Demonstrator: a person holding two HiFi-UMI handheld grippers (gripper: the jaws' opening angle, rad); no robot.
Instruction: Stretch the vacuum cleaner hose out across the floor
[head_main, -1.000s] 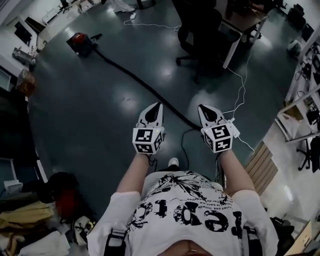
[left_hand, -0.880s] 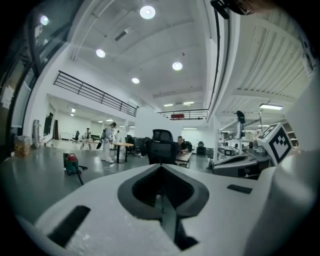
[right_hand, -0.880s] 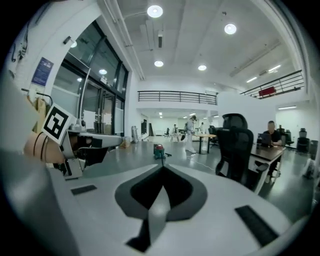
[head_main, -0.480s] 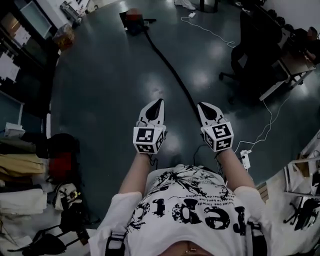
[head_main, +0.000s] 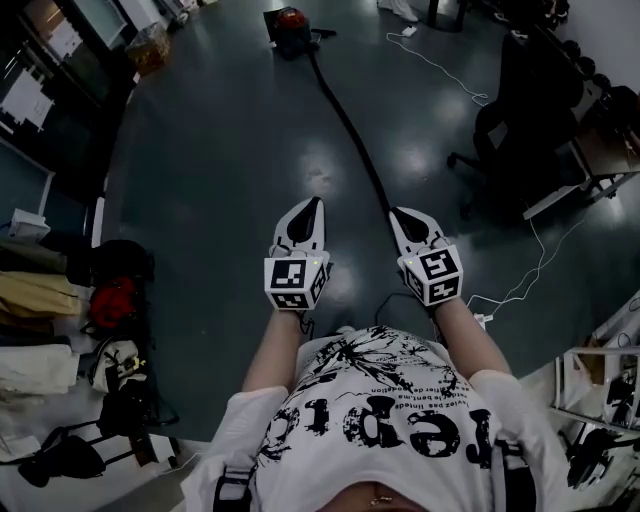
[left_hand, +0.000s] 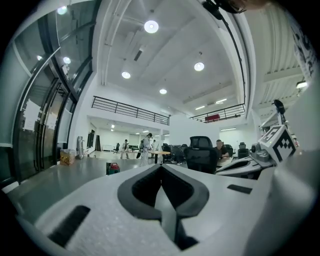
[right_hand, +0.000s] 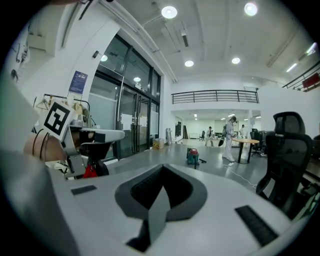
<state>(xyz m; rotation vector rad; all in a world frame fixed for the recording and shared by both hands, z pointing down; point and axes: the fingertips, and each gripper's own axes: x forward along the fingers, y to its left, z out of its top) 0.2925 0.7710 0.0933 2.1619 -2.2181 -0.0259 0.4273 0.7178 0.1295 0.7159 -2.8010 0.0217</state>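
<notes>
The hose (head_main: 350, 130) lies almost straight on the floor (head_main: 215, 170), running from the vacuum (head_main: 291, 20) to the tip of the right gripper (head_main: 398, 214). The left gripper (head_main: 314, 204) hangs farther from the vacuum's hose. Both grippers' jaws are pressed together and hold nothing.

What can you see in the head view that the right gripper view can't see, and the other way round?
Only the head view shows the black hose running its long way across the floor, and the person's printed shirt. Only the right gripper view shows the ceiling lights, the balcony railing and people in white far off. Both show the red vacuum cleaner, the left gripper and the right gripper, both shut and empty.
</notes>
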